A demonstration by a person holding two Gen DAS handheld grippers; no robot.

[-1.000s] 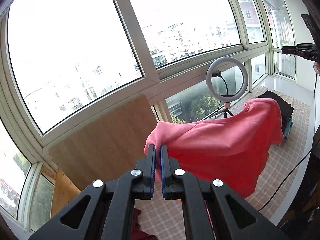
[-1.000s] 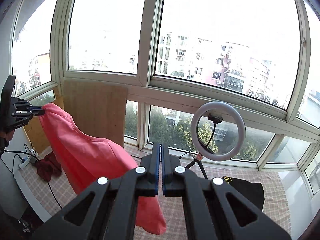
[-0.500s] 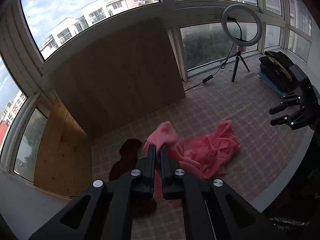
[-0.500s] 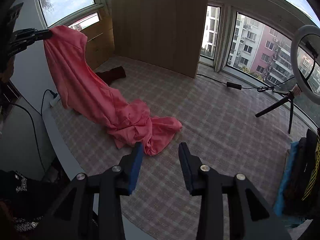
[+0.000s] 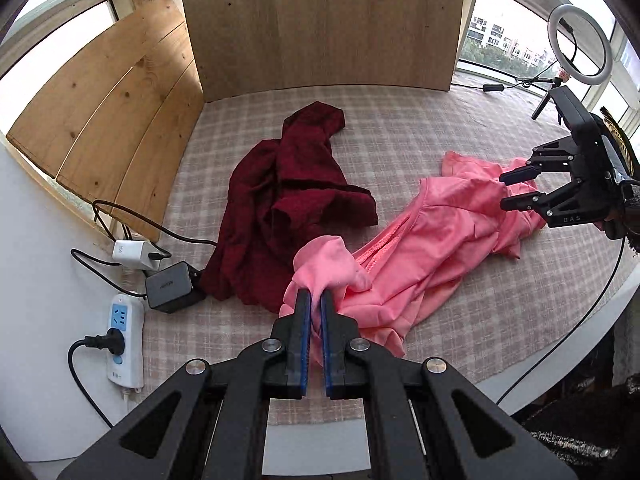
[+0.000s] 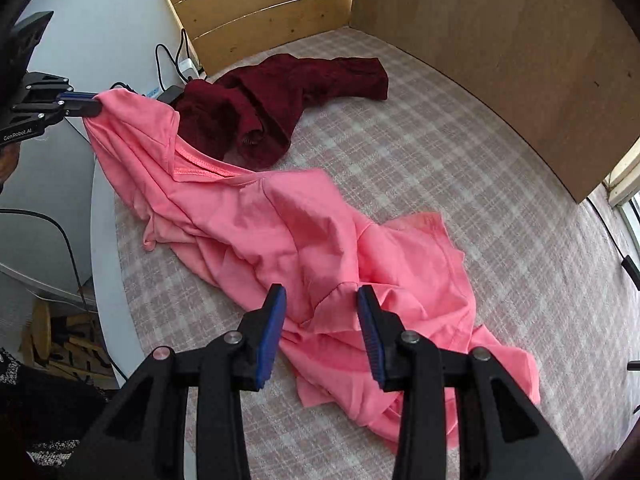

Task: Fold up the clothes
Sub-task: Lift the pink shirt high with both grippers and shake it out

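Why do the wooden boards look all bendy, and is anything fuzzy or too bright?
Left wrist view: the fisheye lens curves the wooden boards and darkens the corners; the windows glare white; the pink shirt is sharp. Right wrist view: the checked cloth bows round; the pink shirt's fold just beyond the right gripper looks slightly soft; light is even, shadows faint.
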